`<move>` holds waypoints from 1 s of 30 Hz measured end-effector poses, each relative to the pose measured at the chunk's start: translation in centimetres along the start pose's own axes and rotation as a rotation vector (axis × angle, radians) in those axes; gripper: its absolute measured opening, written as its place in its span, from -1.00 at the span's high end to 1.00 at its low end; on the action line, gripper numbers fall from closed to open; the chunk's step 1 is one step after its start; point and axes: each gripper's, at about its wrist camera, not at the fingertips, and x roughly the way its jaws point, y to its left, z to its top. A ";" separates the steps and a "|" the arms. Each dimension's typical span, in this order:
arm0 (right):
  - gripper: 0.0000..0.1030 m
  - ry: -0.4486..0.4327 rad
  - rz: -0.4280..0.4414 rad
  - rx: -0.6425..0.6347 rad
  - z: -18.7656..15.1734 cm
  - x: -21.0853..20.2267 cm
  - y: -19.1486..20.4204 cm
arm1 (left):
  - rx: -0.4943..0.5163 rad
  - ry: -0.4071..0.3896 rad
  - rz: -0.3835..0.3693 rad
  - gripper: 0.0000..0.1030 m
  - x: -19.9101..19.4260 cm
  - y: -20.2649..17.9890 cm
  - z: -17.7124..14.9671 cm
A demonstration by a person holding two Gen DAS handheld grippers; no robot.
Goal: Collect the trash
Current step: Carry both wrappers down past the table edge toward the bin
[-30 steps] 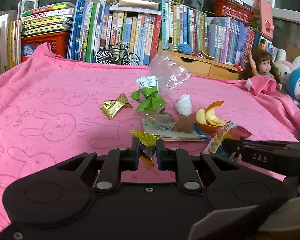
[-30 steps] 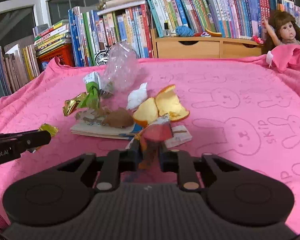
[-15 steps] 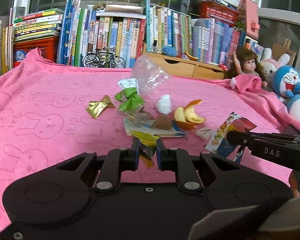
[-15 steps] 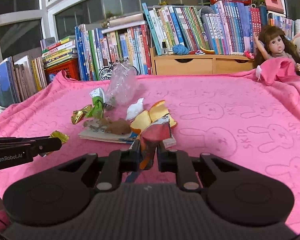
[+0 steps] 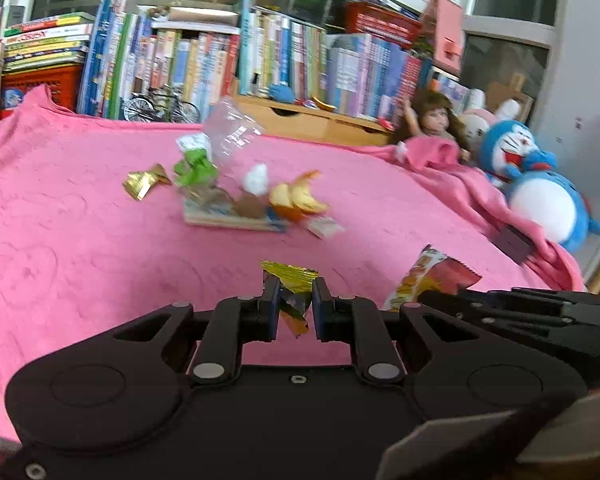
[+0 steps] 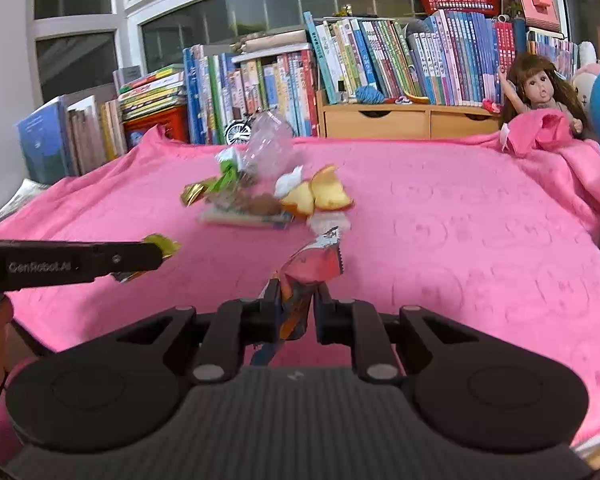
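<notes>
Wrapper (image 6: 300, 304) bottom behind fingers (image 6: 270, 308)

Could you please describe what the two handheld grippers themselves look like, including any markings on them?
Both are matte black plastic. The left gripper and the right gripper each have two flat fingers on hinged links with silver pivot pins, above a broad rounded body. White lettering marks the left one's finger side.

- "GenRobot.AI" stood in pale letters, slightly blurred, on the side of the left gripper (image 6: 158, 255); spine lettering on the shelved books (image 6: 380, 64) was too small to read
</notes>
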 end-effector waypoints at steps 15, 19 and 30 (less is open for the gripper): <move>0.62 0.133 -0.011 0.003 -6.3 -4.4 0.9 | 0.037 0.207 -0.157 0.70 -0.5 -2.8 -6.6; 0.62 0.194 -0.031 0.015 -8.3 -3.7 0.8 | 0.035 0.278 -0.161 0.70 0.6 -3.1 -8.6; 0.61 0.370 -0.070 0.063 -14.2 -0.5 0.2 | 0.044 0.469 -0.117 0.70 4.9 -2.6 -14.9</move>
